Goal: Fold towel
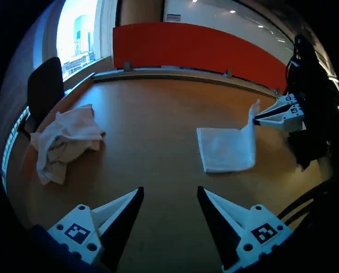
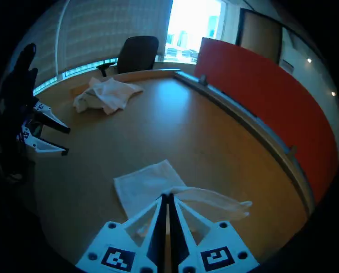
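Big wooden tabletop (image 1: 160, 118), with the towel (image 2: 146, 186) lying flat right ahead of the right gripper (image 2: 166, 198), which is pinched closed on one raised edge. I'd carry that edge low and straight over to the opposite side. Then bring in the left gripper (image 1: 169, 189), wide open and empty, to hold the crease.

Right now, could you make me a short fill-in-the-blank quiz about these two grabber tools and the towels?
1. The right gripper is ____ on the raised edge of the flat towel.
2. The left gripper is ____, with nothing between its fingers.
3. The crumpled towel heap lies on the table near the black ____.
Missing words: shut; open; chair.
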The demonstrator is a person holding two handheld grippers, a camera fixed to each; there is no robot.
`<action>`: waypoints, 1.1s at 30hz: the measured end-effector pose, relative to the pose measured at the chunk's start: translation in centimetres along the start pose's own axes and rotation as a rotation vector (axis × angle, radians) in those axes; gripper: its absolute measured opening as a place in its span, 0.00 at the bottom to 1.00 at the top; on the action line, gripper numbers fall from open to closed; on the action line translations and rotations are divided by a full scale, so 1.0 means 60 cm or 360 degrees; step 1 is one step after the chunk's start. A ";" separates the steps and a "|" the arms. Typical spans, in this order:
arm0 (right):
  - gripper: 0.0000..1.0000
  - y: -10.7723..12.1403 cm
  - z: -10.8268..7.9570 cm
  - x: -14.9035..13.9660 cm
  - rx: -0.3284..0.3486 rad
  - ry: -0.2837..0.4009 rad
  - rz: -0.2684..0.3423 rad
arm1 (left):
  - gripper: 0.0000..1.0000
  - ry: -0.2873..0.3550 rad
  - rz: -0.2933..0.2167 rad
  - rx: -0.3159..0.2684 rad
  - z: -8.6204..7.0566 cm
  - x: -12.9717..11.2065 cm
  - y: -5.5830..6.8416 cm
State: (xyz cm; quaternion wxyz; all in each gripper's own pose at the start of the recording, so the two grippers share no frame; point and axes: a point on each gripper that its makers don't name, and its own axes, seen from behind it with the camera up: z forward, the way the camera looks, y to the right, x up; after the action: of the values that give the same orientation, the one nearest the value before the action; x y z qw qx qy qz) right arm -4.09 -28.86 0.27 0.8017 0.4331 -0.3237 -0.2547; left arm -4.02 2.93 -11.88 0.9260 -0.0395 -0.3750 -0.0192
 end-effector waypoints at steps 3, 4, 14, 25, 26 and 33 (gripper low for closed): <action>0.05 -0.029 0.028 0.008 0.0058 -0.0016 -0.0024 | 0.86 0.0009 -0.0011 0.0002 -0.005 0.000 -0.001; 0.05 -0.038 0.038 0.009 0.0076 -0.0023 -0.0028 | 0.86 0.0010 -0.0016 0.0000 -0.006 0.000 -0.001; 0.05 -0.126 0.126 -0.042 0.0241 -0.0186 -0.0016 | 0.86 0.0008 -0.0090 0.0024 -0.015 -0.016 -0.014; 0.09 -0.116 0.123 -0.047 0.0230 -0.0189 0.0019 | 0.86 0.0004 -0.0116 0.0028 -0.014 -0.019 -0.020; 0.13 -0.115 0.121 -0.046 0.0229 -0.0185 0.0022 | 0.86 0.0006 -0.0114 0.0027 -0.014 -0.017 -0.020; 0.54 -0.105 0.109 -0.041 0.0213 -0.0155 0.0033 | 0.87 0.0012 -0.0110 0.0023 -0.011 -0.010 -0.016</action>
State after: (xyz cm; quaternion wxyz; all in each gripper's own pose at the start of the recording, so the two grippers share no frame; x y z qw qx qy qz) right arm -11.33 -33.74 -3.17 0.7568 0.4695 -0.3832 -0.2449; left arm -4.07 1.94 -12.70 0.9264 -0.0197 -0.3729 -0.0486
